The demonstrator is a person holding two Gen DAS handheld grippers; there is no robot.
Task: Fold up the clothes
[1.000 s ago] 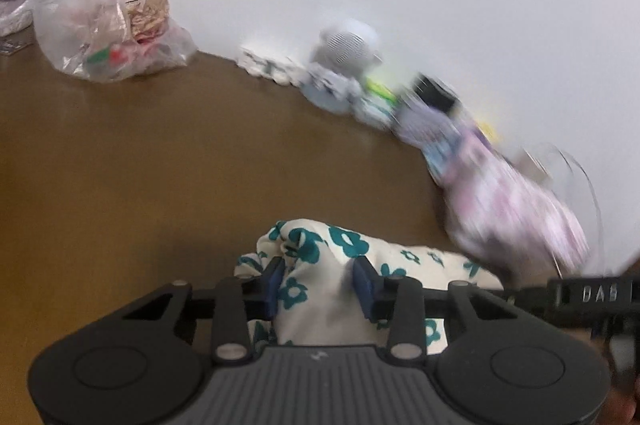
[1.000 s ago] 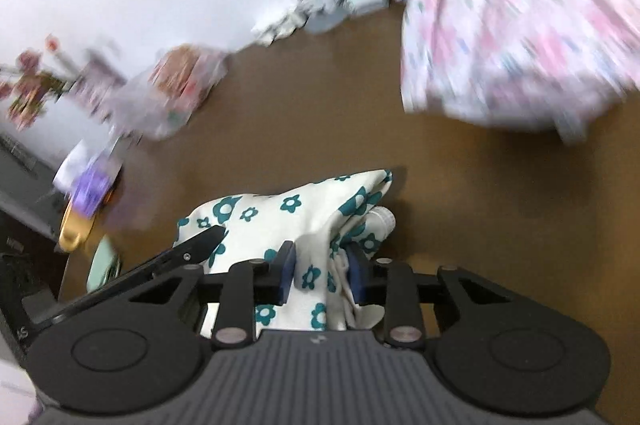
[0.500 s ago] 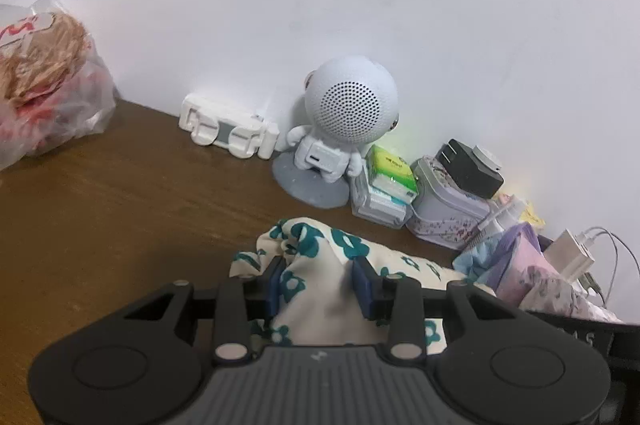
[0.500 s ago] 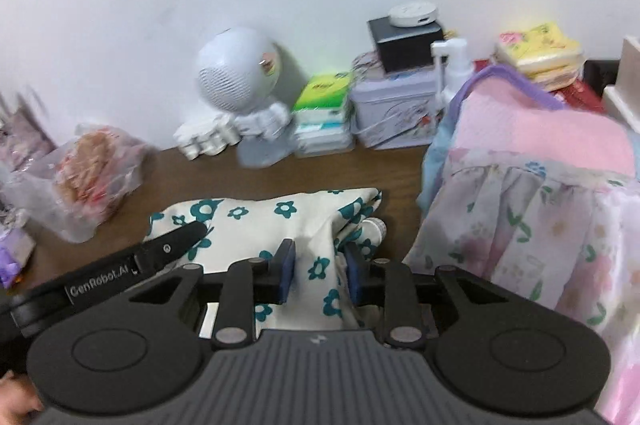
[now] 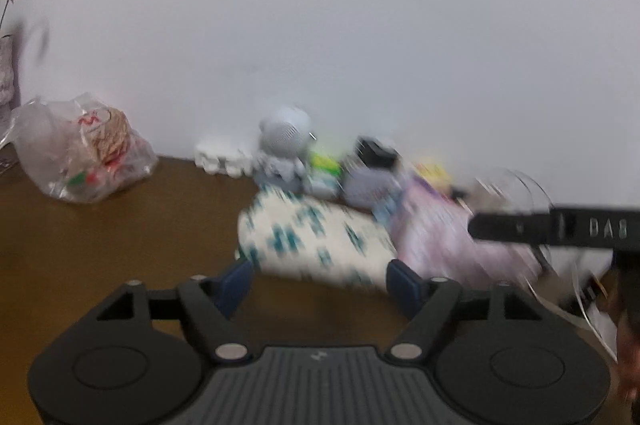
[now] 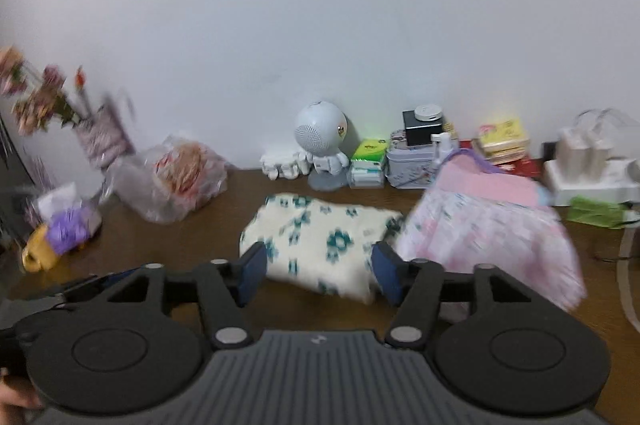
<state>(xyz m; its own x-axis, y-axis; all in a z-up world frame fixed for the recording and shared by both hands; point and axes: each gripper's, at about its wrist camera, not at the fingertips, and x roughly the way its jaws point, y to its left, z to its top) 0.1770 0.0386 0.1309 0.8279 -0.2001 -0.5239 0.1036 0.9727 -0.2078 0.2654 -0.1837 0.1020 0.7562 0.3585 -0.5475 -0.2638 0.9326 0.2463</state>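
A folded cream garment with teal flowers lies on the brown table near the back wall. A pink floral garment lies in a heap right beside it. My left gripper is open and empty, just short of the cream garment. My right gripper is open and empty too, pulled back from the same garment. The left wrist view is blurred.
Along the wall stand a white robot-shaped speaker, a phone stand, tissue packs, a tin and a plastic bag. Flowers and small items lie at left. A white box is at right.
Both grippers have let go of the cream garment, opened and drawn back. The garment now lies folded on the table next to the pink one.
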